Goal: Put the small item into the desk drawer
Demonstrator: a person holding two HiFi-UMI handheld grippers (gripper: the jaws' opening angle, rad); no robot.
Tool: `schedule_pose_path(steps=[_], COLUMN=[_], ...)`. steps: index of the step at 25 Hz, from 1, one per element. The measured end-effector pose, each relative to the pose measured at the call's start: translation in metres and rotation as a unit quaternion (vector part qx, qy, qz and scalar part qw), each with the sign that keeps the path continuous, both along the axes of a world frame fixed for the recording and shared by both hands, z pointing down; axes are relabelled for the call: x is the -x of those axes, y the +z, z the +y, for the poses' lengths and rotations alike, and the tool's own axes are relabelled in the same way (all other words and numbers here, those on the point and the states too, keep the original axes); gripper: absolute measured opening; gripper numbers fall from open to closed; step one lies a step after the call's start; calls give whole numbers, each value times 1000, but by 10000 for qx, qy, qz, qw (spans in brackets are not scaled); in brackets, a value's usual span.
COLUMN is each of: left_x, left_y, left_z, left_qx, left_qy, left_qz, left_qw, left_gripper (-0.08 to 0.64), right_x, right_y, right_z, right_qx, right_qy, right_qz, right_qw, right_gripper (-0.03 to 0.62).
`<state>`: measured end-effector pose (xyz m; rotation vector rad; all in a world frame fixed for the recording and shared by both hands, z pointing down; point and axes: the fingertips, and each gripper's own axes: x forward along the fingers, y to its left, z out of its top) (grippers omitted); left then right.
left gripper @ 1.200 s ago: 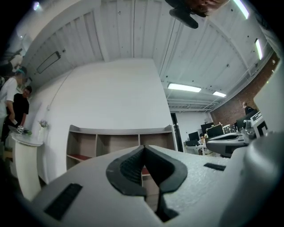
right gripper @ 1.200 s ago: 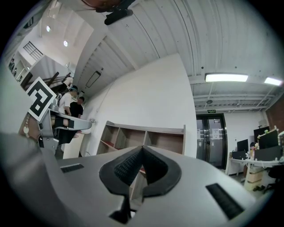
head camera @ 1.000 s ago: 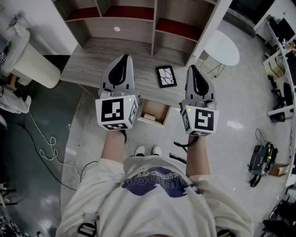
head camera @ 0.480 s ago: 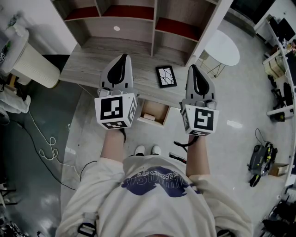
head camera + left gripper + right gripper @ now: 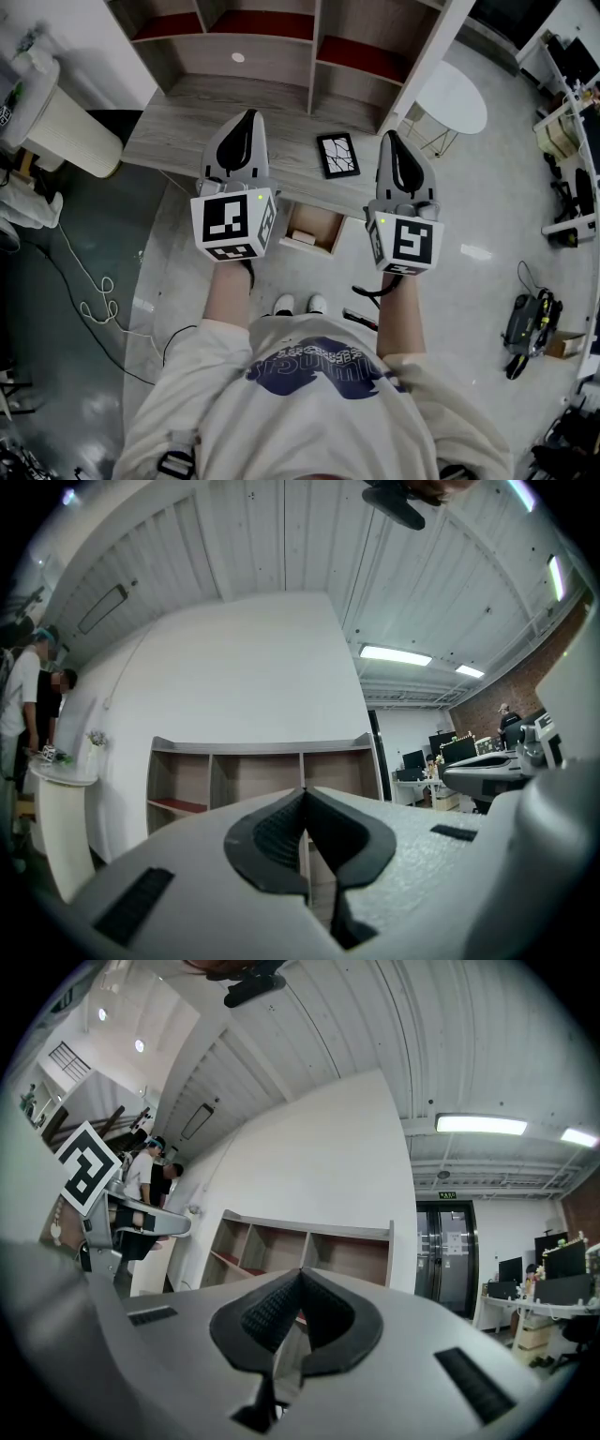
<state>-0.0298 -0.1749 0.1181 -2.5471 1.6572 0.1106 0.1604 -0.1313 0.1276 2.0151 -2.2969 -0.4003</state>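
You hold your left gripper [image 5: 247, 117] and right gripper [image 5: 390, 139] over the desk [image 5: 183, 127], both claws pressed tight together with nothing in them.

So the drawer [image 5: 314, 228] is hanging open out of the front edge of the desk [image 5: 178, 131], and there's a small pale item [image 5: 302, 237] lying inside it. The left gripper [image 5: 247, 117] sits just left of the drawer and the right gripper [image 5: 390, 139] just right of it, both up over the desk. Behind the drawer, a black-framed pad [image 5: 337, 155] lies flat on the desktop.
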Motion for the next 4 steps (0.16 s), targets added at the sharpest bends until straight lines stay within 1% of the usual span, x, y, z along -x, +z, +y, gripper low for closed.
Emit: schedule_pose_path(steps=[4], left_x=[1], left_y=[-2], left_z=[2], left_qx=[-3], left_qy=[-10], left_qz=[2], left_qw=[10000], left_gripper=[9], right_x=[1], right_y=[-2], right_z=[2], right_qx=[-13], right_qy=[-10], right_qz=[9], right_qw=[10000], right_gripper=[-2])
